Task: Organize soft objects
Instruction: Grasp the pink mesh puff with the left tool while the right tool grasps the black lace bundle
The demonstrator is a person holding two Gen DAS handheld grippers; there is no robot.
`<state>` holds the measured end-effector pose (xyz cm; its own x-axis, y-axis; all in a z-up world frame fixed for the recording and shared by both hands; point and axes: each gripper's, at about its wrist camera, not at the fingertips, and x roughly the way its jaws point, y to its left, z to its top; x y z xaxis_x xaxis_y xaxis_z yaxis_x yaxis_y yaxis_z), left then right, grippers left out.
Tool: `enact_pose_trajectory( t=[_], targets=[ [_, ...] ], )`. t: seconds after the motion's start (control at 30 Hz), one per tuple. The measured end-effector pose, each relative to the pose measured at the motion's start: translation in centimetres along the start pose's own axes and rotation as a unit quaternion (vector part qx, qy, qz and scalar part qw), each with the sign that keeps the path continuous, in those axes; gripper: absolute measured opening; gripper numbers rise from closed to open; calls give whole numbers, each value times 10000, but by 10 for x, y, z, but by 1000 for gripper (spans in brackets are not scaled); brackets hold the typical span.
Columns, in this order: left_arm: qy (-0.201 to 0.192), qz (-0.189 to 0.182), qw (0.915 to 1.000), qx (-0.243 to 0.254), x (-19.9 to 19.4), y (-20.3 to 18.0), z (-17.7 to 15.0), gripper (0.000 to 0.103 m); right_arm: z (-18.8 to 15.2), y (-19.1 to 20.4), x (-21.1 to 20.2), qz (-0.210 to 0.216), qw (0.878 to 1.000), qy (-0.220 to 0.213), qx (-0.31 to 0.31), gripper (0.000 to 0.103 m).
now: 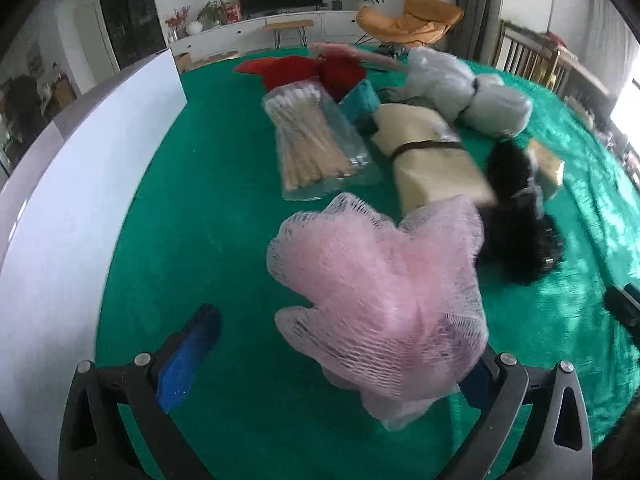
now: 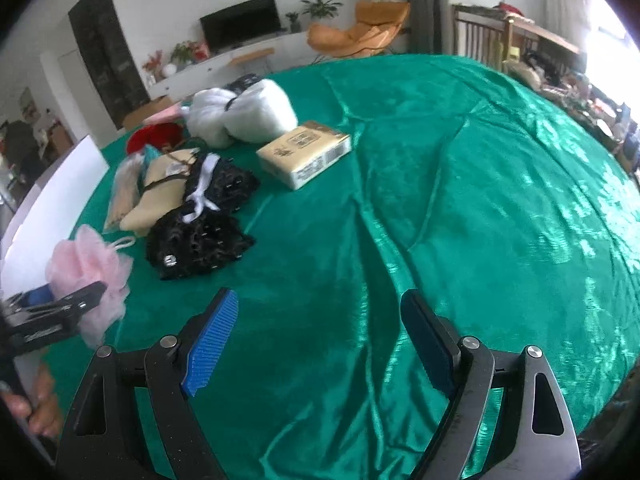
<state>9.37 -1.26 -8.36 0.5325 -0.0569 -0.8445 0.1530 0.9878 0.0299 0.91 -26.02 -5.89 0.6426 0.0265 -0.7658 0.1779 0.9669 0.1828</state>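
A pink mesh bath puff (image 1: 380, 292) hangs against the right finger of my left gripper (image 1: 336, 344), whose jaws are wide apart; the puff covers that right fingertip. The puff also shows in the right wrist view (image 2: 86, 262), by the left gripper (image 2: 60, 308). Behind it on the green cloth (image 1: 224, 208) lie a bag of cotton swabs (image 1: 312, 144), a beige bundle (image 1: 424, 152), a black frilly item (image 1: 516, 216), white fluffy bundles (image 1: 464, 88) and red cloth (image 1: 316, 70). My right gripper (image 2: 320, 340) is open and empty over bare green cloth (image 2: 460, 200).
A white box wall (image 1: 80, 200) stands at the left of the table. A tan tissue packet (image 2: 304, 152) lies right of the pile. A teal item (image 1: 360, 100) sits among the pile. The table's far edge faces a living room.
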Motion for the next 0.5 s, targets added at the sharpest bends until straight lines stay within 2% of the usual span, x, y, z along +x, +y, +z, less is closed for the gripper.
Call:
enact_pose_trajectory(
  t=[0.13,0.27,0.47,0.5],
  targets=[
    [280,-406,9988,-13,16,6,1,103,17,17,14,643,9976,243,-100,86],
    [261,-372,9990,-39,18,2,4,103,49,44,45,1129,9912,618,-297,86],
    [199,-450,9986,179,19,4,4,103,67,81,96,1189,9828,1088,-900,87],
    [196,-480,9984,224,22,3,6,103,68,86,98,1139,9828,1009,-1051,87]
  ],
)
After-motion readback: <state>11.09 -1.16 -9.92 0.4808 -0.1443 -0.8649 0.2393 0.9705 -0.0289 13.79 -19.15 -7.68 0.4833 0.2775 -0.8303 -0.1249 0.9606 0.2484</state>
